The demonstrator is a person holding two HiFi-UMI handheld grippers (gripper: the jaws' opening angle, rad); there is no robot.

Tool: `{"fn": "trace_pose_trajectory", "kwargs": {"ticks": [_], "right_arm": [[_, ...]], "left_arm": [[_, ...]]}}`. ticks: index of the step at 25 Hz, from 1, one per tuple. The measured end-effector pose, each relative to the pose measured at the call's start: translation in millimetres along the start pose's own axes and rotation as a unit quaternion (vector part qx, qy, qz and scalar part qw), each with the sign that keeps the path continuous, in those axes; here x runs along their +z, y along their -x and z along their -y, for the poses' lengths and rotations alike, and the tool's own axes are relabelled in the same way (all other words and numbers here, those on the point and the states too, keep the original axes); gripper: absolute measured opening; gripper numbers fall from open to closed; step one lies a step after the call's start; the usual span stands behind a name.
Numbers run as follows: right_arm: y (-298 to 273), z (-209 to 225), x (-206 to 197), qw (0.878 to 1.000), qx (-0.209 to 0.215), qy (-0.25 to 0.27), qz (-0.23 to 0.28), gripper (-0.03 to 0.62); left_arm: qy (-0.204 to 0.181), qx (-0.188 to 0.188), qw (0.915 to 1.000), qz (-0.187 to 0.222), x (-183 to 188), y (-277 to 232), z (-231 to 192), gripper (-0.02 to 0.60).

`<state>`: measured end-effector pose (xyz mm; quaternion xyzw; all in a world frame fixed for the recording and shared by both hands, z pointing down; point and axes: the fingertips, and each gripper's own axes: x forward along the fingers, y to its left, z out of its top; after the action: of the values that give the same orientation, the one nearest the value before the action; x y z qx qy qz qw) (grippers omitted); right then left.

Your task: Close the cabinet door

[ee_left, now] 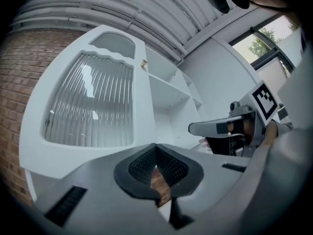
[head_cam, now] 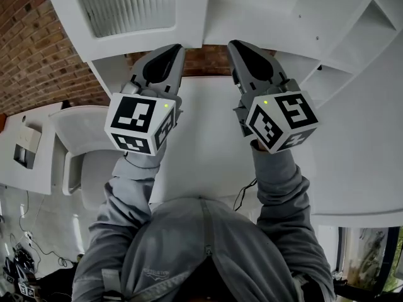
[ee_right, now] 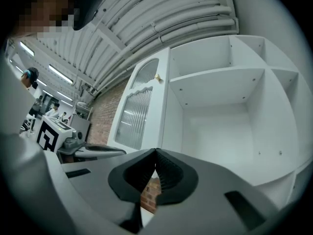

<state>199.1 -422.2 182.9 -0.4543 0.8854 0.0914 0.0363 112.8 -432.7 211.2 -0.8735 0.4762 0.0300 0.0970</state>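
The white cabinet (head_cam: 327, 36) stands open above and ahead of me, its bare shelves (ee_right: 220, 87) showing. Its door (head_cam: 126, 5), white with a ribbed glass pane (ee_left: 93, 102), is swung out to the left; a small gold knob (ee_right: 157, 77) sits at its edge. My left gripper (head_cam: 175, 49) is held below the door's inner edge, jaws shut with nothing between them. My right gripper (head_cam: 234, 44) is beside it, below the cabinet opening, also shut and empty. Neither touches the door. Each gripper shows in the other's view: the right gripper (ee_left: 191, 129) and the left gripper (ee_right: 122, 152).
A brick wall (head_cam: 31, 49) runs behind and left of the cabinet. At the lower left are a white chair (head_cam: 82, 143) and a white table (head_cam: 25, 168) with a small box (head_cam: 25, 146). People and equipment stand far off at the left (ee_right: 49, 111).
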Motion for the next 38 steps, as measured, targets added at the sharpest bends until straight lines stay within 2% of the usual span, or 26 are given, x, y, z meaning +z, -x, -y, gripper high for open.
{"fn": "trace_pose_trajectory", "kwargs": {"ticks": [6,14,21,24,27,38], "right_arm": [[23,-16,-17,0.999,-0.043,-0.016,0.011,0.026],[55,-32,-45,0.995,-0.098,0.014,0.008,0.026],[74,-60,-79,0.996,-0.091,0.005,-0.005,0.026],[75,-69,-93,0.996,-0.084,-0.008,-0.014,0.026],[77,-75,-103,0.997,-0.079,-0.011,-0.023,0.026],[83,-86,-111,0.997,-0.073,-0.005,-0.021,0.026]], "left_arm": [[-0.003,0.002,1.0000,-0.007,-10,33,11,0.003],[-0.008,0.035,0.9993,-0.009,-31,68,18,0.003],[0.010,0.059,0.9979,-0.026,-62,100,32,0.003],[0.028,0.062,0.9969,-0.040,-79,108,35,0.002],[0.029,0.065,0.9960,-0.054,-92,115,38,0.002],[0.024,0.071,0.9953,-0.061,-101,124,42,0.003]]}}
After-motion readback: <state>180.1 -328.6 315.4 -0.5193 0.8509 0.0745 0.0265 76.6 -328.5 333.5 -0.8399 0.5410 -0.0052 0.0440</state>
